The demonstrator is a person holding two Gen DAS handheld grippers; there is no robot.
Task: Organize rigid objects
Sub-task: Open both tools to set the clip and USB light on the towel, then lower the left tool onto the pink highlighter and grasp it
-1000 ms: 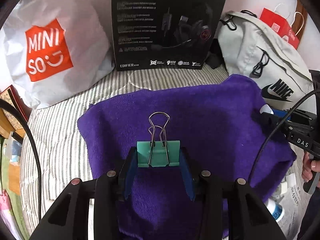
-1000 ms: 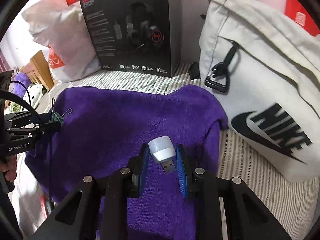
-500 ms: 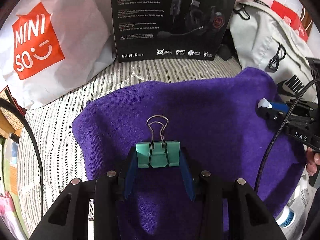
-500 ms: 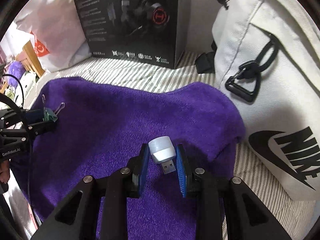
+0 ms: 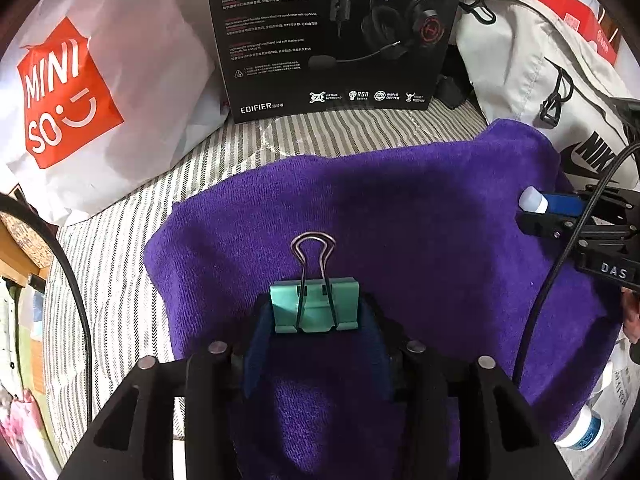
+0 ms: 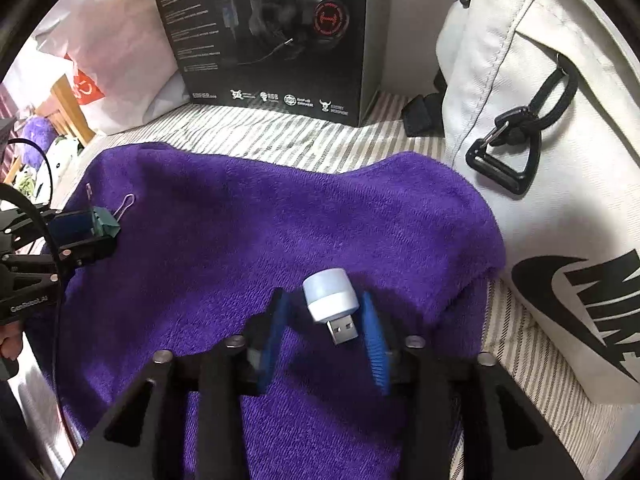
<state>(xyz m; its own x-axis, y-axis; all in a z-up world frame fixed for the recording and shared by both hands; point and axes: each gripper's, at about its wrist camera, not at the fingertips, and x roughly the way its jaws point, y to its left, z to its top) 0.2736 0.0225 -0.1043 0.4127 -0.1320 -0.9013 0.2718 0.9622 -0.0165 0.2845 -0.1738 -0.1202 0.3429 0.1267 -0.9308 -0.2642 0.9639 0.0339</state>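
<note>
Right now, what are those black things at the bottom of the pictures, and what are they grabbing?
They aren't a robot. A person holds a black tool in each hand, and each has a camera looking along its two jaws. One picture comes from the left gripper, the other from the right gripper. A fuzzy purple towel lies on a grey striped sheet, with a black headset box and white fabric bag behind. A small green metal binder clip sits between the left jaws, a little white USB light between the right. Both pairs of jaws are opening.
</note>
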